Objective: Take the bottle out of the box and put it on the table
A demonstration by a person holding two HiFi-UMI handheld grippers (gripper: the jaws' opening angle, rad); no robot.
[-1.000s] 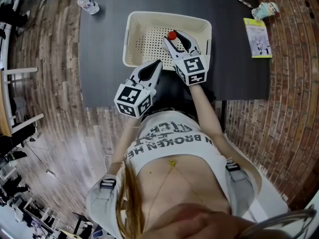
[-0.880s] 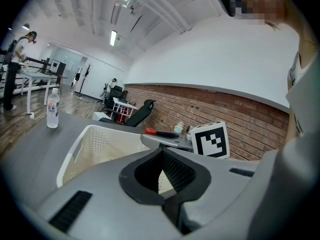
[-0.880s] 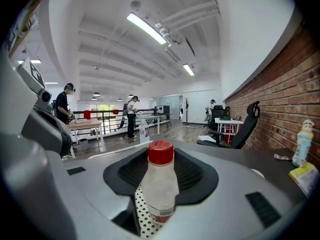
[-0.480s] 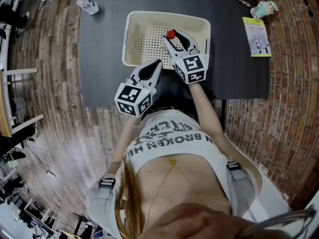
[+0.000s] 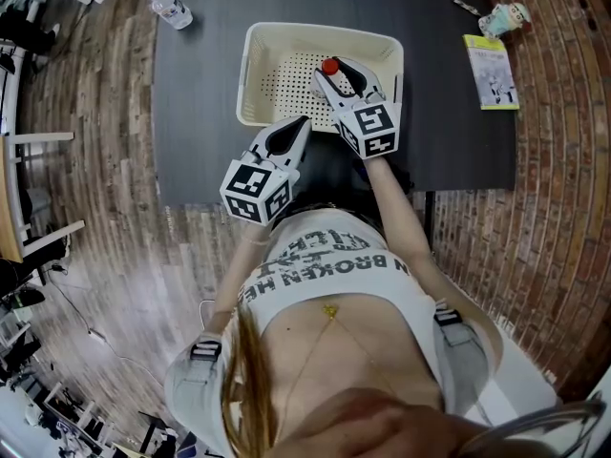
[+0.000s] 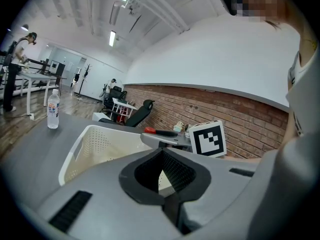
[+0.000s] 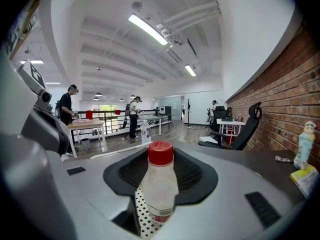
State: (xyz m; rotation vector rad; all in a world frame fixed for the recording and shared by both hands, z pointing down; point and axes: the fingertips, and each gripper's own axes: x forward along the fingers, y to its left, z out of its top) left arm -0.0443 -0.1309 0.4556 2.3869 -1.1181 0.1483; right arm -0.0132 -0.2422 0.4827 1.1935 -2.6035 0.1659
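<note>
A clear bottle with a red cap (image 5: 329, 66) stands upright between the jaws of my right gripper (image 5: 339, 72), over the near right part of the cream perforated box (image 5: 250, 65). In the right gripper view the bottle (image 7: 160, 184) fills the gap between the dark pads, with the box's dotted floor below it. My left gripper (image 5: 298, 127) hangs at the box's near edge, its jaws together with nothing in them. From the left gripper view the box (image 6: 85, 149) lies just ahead and the red cap (image 6: 150, 130) shows beyond it.
The box sits on a dark table (image 5: 200, 113). A water bottle (image 5: 172, 10) stands at the table's far left corner. A booklet (image 5: 493, 71) and a small figurine (image 5: 504, 17) lie at the far right. Brick floor surrounds the table.
</note>
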